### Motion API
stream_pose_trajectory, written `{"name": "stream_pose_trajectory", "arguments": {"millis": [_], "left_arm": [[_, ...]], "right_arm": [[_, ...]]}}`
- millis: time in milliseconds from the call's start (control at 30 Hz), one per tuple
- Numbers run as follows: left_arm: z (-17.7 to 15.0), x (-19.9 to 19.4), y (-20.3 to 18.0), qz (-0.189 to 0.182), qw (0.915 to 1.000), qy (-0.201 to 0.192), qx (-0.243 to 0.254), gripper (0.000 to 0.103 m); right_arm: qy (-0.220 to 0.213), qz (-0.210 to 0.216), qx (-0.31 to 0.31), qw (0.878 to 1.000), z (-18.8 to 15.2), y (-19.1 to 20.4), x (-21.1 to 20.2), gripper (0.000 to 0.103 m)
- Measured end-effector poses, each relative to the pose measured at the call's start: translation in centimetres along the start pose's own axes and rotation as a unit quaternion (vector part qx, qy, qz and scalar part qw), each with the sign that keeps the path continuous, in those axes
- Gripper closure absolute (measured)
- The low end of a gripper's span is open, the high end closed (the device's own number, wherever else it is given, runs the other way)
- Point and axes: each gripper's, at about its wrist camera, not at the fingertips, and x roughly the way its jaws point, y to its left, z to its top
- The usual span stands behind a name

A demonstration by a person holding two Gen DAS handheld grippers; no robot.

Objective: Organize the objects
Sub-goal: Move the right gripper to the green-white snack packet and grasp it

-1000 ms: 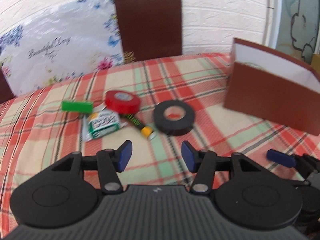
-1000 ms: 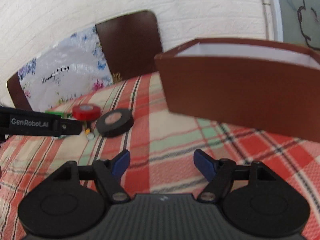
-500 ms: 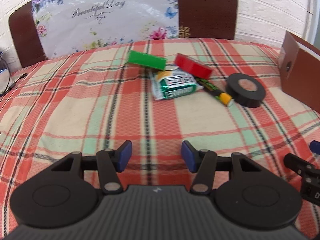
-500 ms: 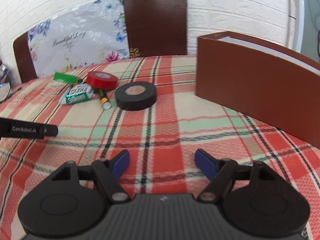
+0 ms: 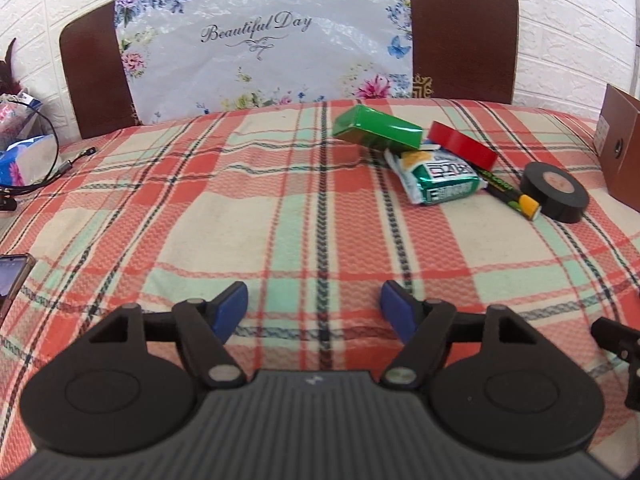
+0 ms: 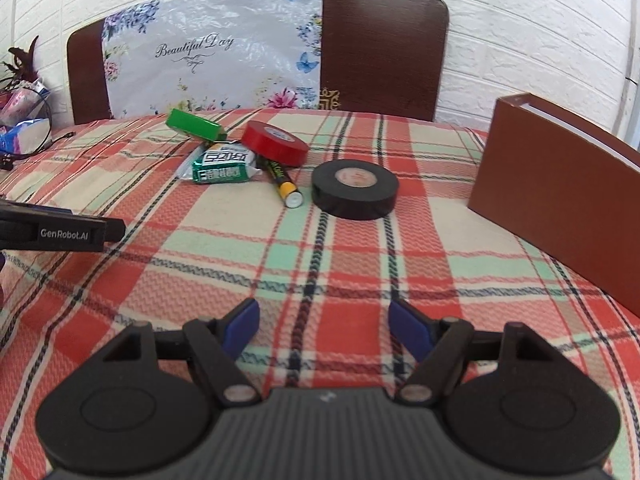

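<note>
On the plaid tablecloth [image 5: 240,208] a cluster lies at the far right: a green box [image 5: 378,127], a red tape roll [image 5: 462,144], a green-and-white snack packet [image 5: 440,178], a battery [image 5: 514,196] and a black tape roll [image 5: 554,190]. In the right wrist view the same green box [image 6: 194,123], red tape roll [image 6: 276,142], packet [image 6: 220,166], battery [image 6: 284,184] and black tape roll [image 6: 354,188] lie ahead. My left gripper [image 5: 314,310] hovers over bare cloth, jaws opening, nothing between them. My right gripper [image 6: 324,324] is open and empty, well short of the black roll.
A brown open box [image 6: 560,200] stands at the right. Two brown chair backs [image 6: 380,44] and a flowered plastic bag [image 6: 208,56] stand behind the table. A phone [image 5: 10,276] lies at the left edge; clutter [image 5: 24,152] sits far left. The left gripper's finger [image 6: 64,232] shows at left.
The left view swung left, so the cluster slid to the right and the brown box to the edge; its jaws widened. The right view rolled level and drew back from the brown box.
</note>
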Motion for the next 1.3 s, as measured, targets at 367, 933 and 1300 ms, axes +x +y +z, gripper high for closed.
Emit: {"name": "stream_pose_trajectory", "arguments": {"millis": [367, 933, 1300], "left_arm": [[-0.3, 0.6, 4.5, 0.023, 0.9995, -0.016, -0.013, 0.021], [-0.5, 1.1, 5.7, 0.012, 0.9985, -0.018, -0.05, 0.016], [-0.5, 1.1, 5.7, 0.011, 0.9985, -0.018, -0.05, 0.016]], "right_arm": [[-0.002, 0.038, -0.033, 0.999, 1.4, 3.6, 1.6, 0.029], [-0.003, 0.073, -0.03, 0.997, 5.0, 6.6, 6.7, 0.013], [-0.005, 0.063, -0.011, 0.998, 6.3, 6.6, 8.1, 0.011]]}}
